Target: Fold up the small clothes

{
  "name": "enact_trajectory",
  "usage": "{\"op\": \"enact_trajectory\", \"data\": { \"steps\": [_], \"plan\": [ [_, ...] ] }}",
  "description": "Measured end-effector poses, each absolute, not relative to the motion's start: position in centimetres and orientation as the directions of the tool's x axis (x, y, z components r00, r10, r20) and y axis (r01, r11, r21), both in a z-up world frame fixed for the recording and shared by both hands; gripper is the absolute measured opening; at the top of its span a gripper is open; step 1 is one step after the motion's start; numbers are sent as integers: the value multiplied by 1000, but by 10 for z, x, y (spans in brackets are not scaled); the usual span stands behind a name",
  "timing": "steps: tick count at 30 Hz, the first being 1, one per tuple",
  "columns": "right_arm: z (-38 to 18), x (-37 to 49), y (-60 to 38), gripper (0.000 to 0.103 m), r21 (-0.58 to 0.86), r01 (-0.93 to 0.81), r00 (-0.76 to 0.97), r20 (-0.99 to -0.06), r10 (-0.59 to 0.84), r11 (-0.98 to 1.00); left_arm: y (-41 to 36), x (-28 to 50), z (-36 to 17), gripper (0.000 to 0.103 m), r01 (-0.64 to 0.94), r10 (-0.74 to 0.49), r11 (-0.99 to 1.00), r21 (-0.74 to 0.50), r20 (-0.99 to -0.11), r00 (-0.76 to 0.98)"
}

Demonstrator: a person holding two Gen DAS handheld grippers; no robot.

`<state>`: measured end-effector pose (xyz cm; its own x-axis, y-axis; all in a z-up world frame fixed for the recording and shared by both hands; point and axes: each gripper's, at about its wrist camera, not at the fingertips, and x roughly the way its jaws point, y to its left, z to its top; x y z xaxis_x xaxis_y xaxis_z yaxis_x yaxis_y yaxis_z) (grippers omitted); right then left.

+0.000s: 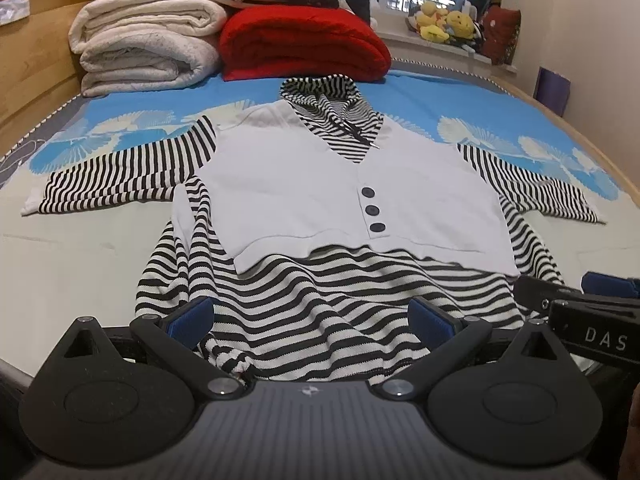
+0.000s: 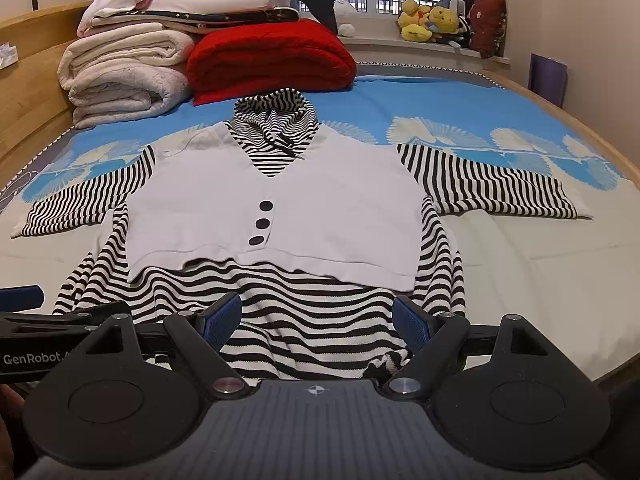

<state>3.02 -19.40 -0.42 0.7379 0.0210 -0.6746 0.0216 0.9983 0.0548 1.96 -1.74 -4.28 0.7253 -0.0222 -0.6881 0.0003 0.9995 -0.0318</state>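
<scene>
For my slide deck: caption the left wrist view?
Open left tongs over the hem of a striped hoodie spread flat on the bed.

striped hooded top [image 2: 280, 300] flat on bed [image 2: 520, 260], sleeves outspread

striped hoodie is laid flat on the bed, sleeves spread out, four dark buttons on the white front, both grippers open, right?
Not quite: the white front has three dark buttons, not four, as the right wrist view shows. The rest holds.
</scene>
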Motion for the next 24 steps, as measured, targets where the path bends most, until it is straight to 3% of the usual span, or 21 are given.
{"op": "enact_trajectory", "data": {
  "steps": [24],
  "plan": [
    [-6,31,-190,83,48,12,731,-682,24,999,-16,20,-44,103,21,-56,998,-59,-703,709]
  ]
}}
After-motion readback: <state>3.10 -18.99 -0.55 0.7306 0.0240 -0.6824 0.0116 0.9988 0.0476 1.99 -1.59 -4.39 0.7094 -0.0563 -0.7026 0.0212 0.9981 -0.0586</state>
